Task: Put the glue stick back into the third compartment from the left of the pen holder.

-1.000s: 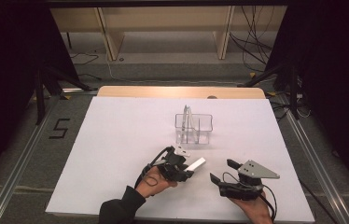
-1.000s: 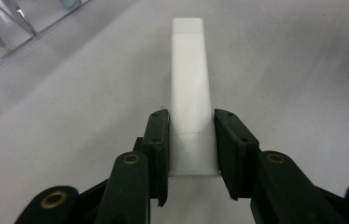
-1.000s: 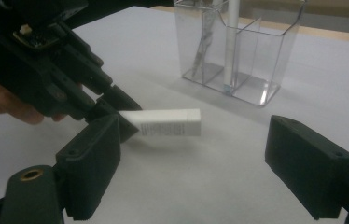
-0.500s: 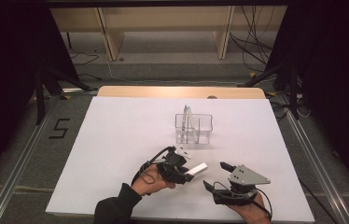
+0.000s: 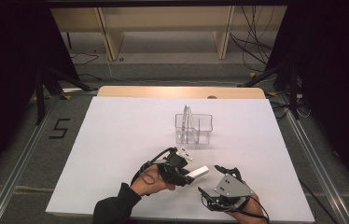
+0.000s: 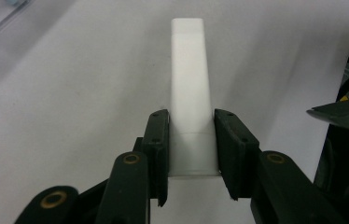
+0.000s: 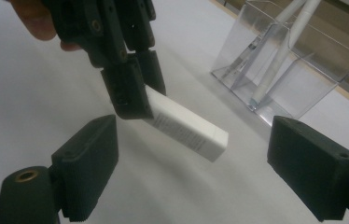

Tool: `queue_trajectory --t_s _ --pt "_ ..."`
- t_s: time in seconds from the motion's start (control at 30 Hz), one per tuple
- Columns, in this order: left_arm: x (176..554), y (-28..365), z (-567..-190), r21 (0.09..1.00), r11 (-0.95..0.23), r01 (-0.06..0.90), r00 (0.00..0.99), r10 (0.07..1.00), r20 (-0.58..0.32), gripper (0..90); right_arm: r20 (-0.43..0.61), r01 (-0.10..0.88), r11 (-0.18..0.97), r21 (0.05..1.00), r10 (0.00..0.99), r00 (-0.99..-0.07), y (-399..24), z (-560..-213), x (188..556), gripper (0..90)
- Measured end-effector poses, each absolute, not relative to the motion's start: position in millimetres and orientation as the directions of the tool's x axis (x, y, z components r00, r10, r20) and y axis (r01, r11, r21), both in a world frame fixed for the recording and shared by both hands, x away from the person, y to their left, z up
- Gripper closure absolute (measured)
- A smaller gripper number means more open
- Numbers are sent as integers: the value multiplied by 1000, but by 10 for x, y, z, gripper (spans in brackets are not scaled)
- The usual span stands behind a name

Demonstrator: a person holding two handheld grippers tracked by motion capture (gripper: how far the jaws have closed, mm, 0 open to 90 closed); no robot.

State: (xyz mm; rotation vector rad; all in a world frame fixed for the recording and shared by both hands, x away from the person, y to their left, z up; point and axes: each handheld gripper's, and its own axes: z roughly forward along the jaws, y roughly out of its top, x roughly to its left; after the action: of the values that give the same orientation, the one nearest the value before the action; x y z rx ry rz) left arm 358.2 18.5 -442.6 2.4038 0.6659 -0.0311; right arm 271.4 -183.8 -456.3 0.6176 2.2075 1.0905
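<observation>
A person sits at the near edge of a table, a two-jaw gripper in each hand. The left gripper (image 5: 185,173) is clamped on one end of a white flat tube (image 6: 190,88), probably a cosmetic tube, though its small print is too blurred to read. The tube is held above the table near the person, its free end sticking out to the right toward the other hand, as if offered for a handover or a second grip. The right gripper (image 7: 193,179) sits just beside it with its jaws wide apart and nothing between the pads, the tube's free end lying ahead of the gap; it looks lined up to take that end.

Farther off, near the middle of the table, stands a clear plastic organizer (image 5: 194,127) with dividers, holding a slim white pen-like item upright; it may be where the tube is meant to go.

The table (image 5: 116,140) is covered in plain white, with a wooden strip along its far edge. Beyond it are a pale shelving unit, loose cables on a grey floor, and dark curtains on both sides. A number five is marked on the floor at left.
</observation>
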Motion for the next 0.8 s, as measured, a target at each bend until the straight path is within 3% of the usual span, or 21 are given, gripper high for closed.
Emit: queue_trajectory --t_s 0.3,0.8 --pt "3560 168 -4407 571 -681 458 879 442 -178 666 -382 91 612 786 596 -706 -1774 -4591 2670 180" --pt "3497 113 -4382 560 -709 429 898 398 -185 666 -595 -30 772 634 463 -657 -1582 -4719 2564 210"
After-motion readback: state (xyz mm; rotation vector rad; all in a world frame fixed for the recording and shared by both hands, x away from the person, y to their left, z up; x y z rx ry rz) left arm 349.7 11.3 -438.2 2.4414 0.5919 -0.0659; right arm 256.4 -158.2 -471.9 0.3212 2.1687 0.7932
